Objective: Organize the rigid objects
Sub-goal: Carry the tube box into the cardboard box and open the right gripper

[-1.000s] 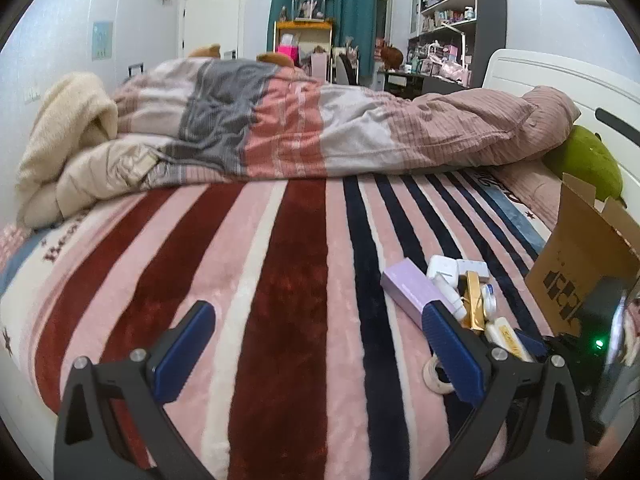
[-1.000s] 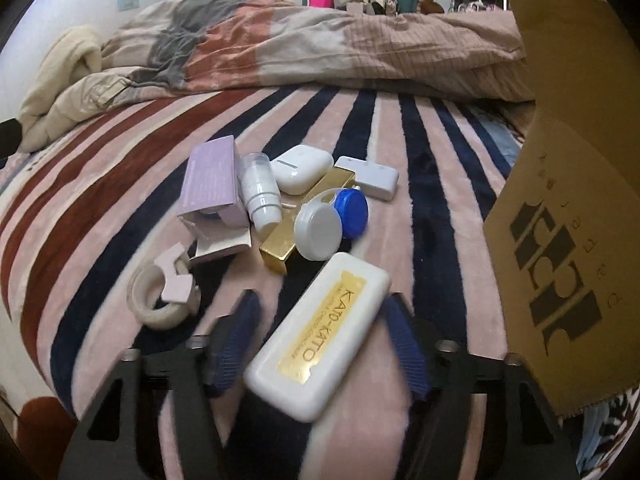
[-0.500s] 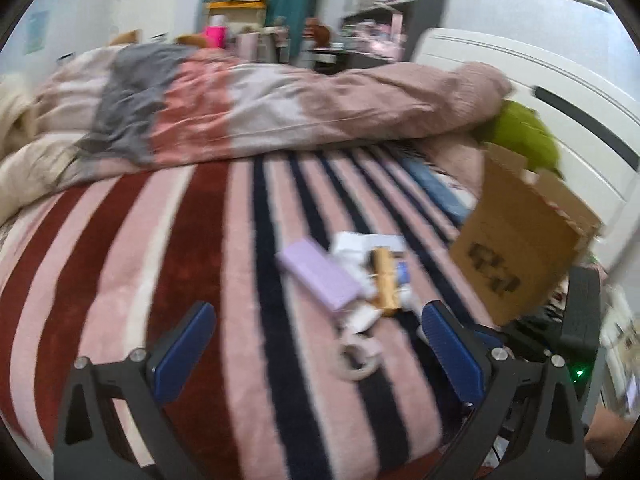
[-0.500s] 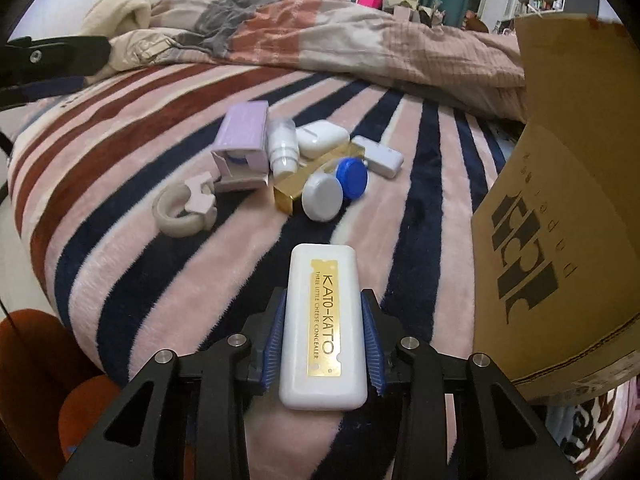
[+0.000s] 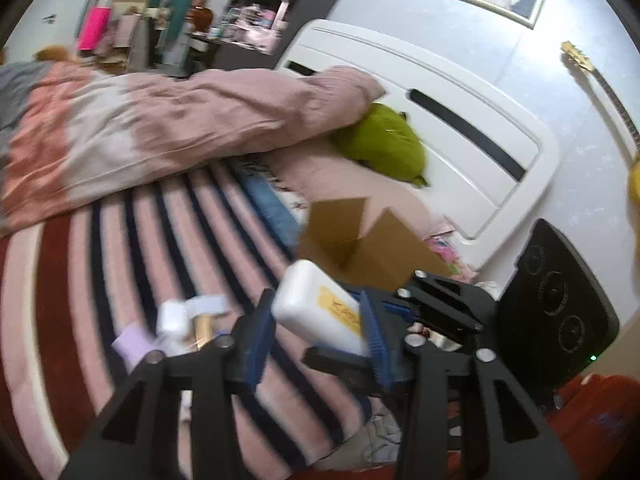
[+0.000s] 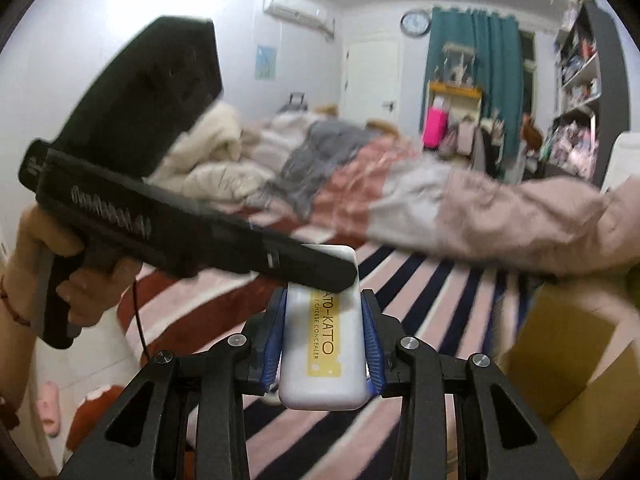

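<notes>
A white box with a yellow KATO-KATO label (image 6: 322,340) is held in the air above the striped bed. My right gripper (image 6: 323,344) is shut on its near end. My left gripper (image 5: 316,332) has closed its blue pads on the same white box (image 5: 320,312), and its black body (image 6: 168,224) crosses over the box's far end in the right wrist view. The other small items (image 5: 176,328), a lilac box, white cases and a gold bar, lie on the blanket to the lower left. The open cardboard box (image 5: 368,240) stands behind the held box.
A rumpled pink and grey duvet (image 5: 168,120) lies across the far side of the bed. A green plush (image 5: 384,144) rests against the white headboard (image 5: 460,120). The cardboard box wall (image 6: 576,360) is at the right in the right wrist view.
My right gripper lifted the white box off the blanket and tilted up. My left gripper swung right and closed on the same box.
</notes>
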Action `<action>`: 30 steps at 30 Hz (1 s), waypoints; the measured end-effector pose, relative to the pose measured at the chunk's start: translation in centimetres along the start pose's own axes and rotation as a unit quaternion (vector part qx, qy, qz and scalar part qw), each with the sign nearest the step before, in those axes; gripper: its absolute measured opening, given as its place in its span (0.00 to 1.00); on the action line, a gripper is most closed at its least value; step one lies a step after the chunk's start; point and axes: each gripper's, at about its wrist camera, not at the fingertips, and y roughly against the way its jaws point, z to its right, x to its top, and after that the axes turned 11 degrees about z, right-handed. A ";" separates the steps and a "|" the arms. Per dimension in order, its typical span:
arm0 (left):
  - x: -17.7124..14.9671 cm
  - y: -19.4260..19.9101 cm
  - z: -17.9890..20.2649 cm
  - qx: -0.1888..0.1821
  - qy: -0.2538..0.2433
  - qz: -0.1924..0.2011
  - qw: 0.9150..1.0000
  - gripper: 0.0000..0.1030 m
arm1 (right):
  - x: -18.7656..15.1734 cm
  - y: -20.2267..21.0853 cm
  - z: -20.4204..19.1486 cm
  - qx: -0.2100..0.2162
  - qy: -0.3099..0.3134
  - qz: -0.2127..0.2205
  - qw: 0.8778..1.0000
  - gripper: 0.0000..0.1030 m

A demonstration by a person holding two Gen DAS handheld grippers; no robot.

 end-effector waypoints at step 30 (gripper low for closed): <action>3.0 -5.4 2.3 0.202 -0.074 -0.027 0.976 0.84 | 0.2 3.0 10.4 -0.026 -0.050 -0.128 0.990 0.90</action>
